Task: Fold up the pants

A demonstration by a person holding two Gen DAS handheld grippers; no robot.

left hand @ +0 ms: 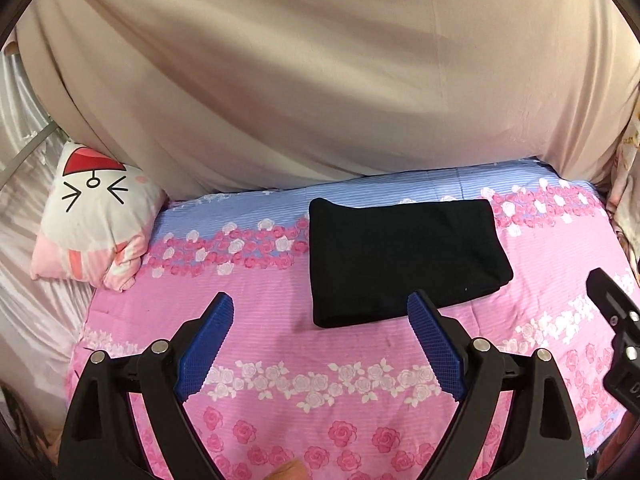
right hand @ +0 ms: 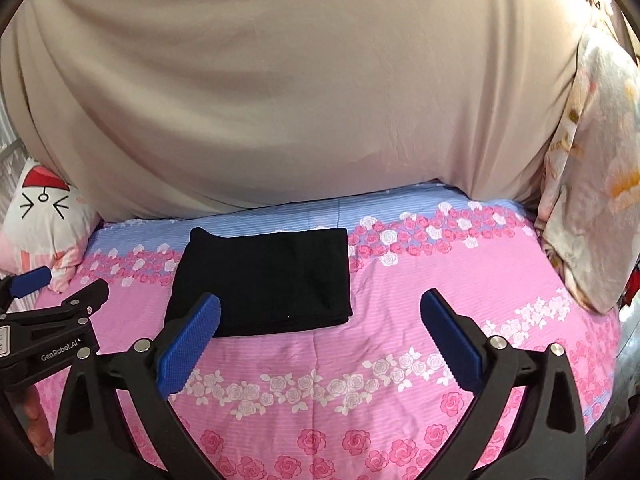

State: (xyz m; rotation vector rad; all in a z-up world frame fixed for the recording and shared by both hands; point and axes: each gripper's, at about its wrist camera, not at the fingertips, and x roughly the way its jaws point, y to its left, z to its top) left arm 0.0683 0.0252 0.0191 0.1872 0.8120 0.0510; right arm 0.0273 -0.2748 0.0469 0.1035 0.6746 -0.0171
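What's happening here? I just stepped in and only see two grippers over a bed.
A person holds both. The black pants lie folded into a compact rectangle on the pink floral bedsheet. The left gripper and right gripper are open and empty, clear of the fabric, so the folding looks finished.

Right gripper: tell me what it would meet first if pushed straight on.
Probably the bare floral bedsheet, just right of the folded black pants; the open right gripper holds nothing. Depth is unclear.

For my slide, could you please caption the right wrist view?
Folded black pants lie on the rose-print bedsheet; the open right gripper holds nothing.
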